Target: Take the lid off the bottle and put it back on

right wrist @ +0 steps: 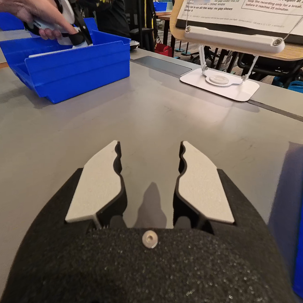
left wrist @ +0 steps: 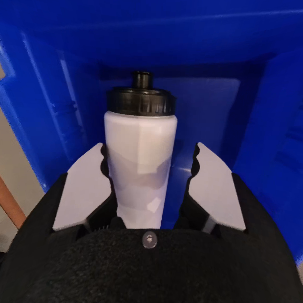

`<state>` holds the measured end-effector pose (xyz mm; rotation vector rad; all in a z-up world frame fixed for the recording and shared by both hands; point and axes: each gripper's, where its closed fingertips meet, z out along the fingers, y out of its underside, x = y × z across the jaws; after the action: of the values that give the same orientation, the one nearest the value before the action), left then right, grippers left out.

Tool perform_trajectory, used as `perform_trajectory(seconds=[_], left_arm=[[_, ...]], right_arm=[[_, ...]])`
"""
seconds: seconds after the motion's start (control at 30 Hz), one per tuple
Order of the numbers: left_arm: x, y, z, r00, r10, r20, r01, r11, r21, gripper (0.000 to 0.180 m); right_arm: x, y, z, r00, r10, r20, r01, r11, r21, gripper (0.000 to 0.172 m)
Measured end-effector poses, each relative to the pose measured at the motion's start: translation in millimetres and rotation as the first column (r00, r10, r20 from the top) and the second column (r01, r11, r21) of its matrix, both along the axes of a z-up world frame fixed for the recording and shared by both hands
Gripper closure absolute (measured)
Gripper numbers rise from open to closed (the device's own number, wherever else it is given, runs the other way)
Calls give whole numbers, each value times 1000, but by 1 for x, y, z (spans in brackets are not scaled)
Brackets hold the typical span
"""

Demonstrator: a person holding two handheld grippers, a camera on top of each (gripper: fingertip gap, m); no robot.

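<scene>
Bottle (left wrist: 139,155): white, lying inside the blue bin (left wrist: 246,114); long axis runs away from the left wrist camera, lid end at the far end of the bin
Lid (left wrist: 141,101): black, seated on the bottle, spout pointing at the bin's far wall
Left gripper (left wrist: 150,146): jaws wide apart around the bottle body; left pad against or just beside it, right pad clear, blue showing between
Right gripper (right wrist: 150,144): jaws apart, nothing between them, over the grey bench (right wrist: 147,114)
Bin position: far left corner of the bench in the right wrist view
Document stand (right wrist: 219,82): white, far right edge
</scene>
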<state>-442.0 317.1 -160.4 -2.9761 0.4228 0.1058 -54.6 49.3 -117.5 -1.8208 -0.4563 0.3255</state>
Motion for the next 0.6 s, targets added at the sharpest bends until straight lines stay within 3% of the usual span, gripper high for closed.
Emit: perform_trajectory(seconds=[0.23, 0.37, 0.47, 0.6], left_arm=[[-13, -7, -21, 979, -180, -95, 163, 972, -168, 87], [-9, -7, -19, 972, -235, -24, 227, 957, -181, 89], [1, -1, -6, 962, -267, 55, 271, 958, -89, 90], [18, 8, 30, 933, -313, 177, 293, 947, 128, 91]], right_arm=[[-2, -1, -1, 999, 10, 34, -10, 1000, 7, 104], [0, 0, -2, 999, 5, 33, -6, 1000, 5, 105], [1, 0, -2, 1000, 6, 26, -6, 1000, 0, 105], [-1, 0, -3, 1000, 8, 28, -8, 1000, -2, 105]])
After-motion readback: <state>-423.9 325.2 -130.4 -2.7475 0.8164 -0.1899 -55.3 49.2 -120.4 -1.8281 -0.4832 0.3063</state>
